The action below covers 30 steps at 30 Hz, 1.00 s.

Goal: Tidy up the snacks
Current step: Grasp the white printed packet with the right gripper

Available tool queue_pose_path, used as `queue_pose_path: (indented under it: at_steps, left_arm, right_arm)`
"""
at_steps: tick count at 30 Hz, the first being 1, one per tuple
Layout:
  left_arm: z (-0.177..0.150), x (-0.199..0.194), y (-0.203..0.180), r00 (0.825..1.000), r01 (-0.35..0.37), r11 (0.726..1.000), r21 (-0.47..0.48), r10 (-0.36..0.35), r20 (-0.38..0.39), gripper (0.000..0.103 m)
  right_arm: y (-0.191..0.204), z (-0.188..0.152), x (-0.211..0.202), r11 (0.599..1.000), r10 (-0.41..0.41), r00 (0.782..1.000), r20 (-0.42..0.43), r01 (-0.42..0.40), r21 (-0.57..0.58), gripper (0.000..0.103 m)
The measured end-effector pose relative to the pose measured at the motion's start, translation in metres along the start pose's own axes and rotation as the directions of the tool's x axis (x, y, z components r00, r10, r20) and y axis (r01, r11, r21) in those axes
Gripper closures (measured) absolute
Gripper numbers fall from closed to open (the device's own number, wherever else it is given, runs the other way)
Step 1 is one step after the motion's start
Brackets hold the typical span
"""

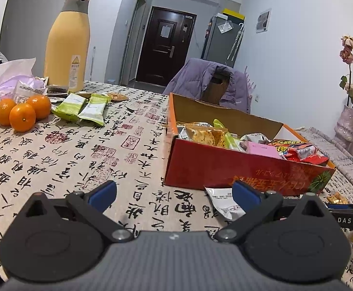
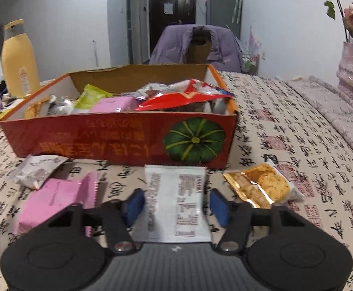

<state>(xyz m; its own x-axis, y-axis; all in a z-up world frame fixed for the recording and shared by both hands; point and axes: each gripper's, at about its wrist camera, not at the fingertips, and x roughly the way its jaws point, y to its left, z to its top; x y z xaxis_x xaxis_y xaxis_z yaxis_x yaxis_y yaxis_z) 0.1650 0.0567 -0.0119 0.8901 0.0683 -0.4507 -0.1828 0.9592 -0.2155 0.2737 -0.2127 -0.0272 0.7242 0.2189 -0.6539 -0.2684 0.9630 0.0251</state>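
The right gripper (image 2: pixel 177 205) is low over the surface (image 2: pixel 285 145), and a white snack packet (image 2: pixel 176 198) lies flat between its blue fingers (image 2: pixel 135 205). The fingers are close on both sides of the packet, but I cannot tell if they are squeezing it yet. It looks like the step now is picking up this white packet so it can go into the red box (image 2: pixel 118 138). The box sits just behind the packet, and it already has many snacks in it, like a red bag (image 2: pixel 186 97) and a pink packet in the box (image 2: pixel 111 104). More snacks are waiting on the surface near the box. A pink packet (image 2: pixel 55 201) lies to the left of the white one, a gray packet (image 2: pixel 38 169) is further left by the box wall, and a gold packet (image 2: pixel 263 186) lies to the right. The left gripper (image 1: pixel 174 195) hangs over the surface with its fingers spread wide and nothing in them. A gray packet can also be seen from that side, just past its right finger. Far off on the left are two green packets (image 1: pixel 82 108), three oranges (image 1: pixel 22 111) and a tall yellow jug (image 1: pixel 67 43). Next, I think the right fingers need to pinch the white packet well, lift it over the front wall of the box, and let it drop in a free spot. The packet is thin and slippery, so it could slide out if the pinch is weak.
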Motion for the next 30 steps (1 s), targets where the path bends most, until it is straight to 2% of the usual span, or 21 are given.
queue_pose_path:
  at_steps: [4, 9, 15, 21, 26, 30]
  left_arm:
    - [0.0, 0.001, 0.0, 1.0, -0.001, 1.0, -0.001, 0.001, -0.003, 0.0]
    - [0.0, 0.001, 0.0, 1.0, -0.004, 1.0, -0.002, 0.004, -0.008, 0.0]
    - [-0.001, 0.004, -0.001, 1.0, -0.014, 1.0, 0.002, 0.014, -0.025, 0.0]
    - [-0.001, 0.01, -0.006, 0.996, -0.059, 0.998, 0.032, 0.06, -0.06, 0.0]
    - [0.002, 0.002, -0.024, 0.993, -0.078, 0.996, 0.042, 0.081, -0.08, 0.0]
    - [0.005, -0.003, -0.051, 0.994, -0.044, 0.996, 0.08, 0.052, -0.097, 0.0]
  right_arm:
    - [0.007, -0.003, -0.005, 0.999, -0.001, 1.0, 0.024, 0.002, -0.037, 0.062]
    - [0.011, -0.007, -0.012, 0.998, -0.007, 0.998, 0.06, 0.011, -0.062, 0.064]
    - [0.004, -0.007, -0.028, 1.0, -0.018, 0.989, 0.15, 0.021, -0.021, 0.064]
    - [-0.004, -0.008, -0.041, 1.0, -0.023, 0.975, 0.221, 0.024, -0.002, 0.064]
    - [-0.005, -0.009, -0.046, 1.0, 0.001, 0.971, 0.241, -0.002, 0.005, 0.064]
    - [-0.009, -0.01, -0.05, 0.999, 0.017, 0.966, 0.256, -0.024, 0.024, 0.064]
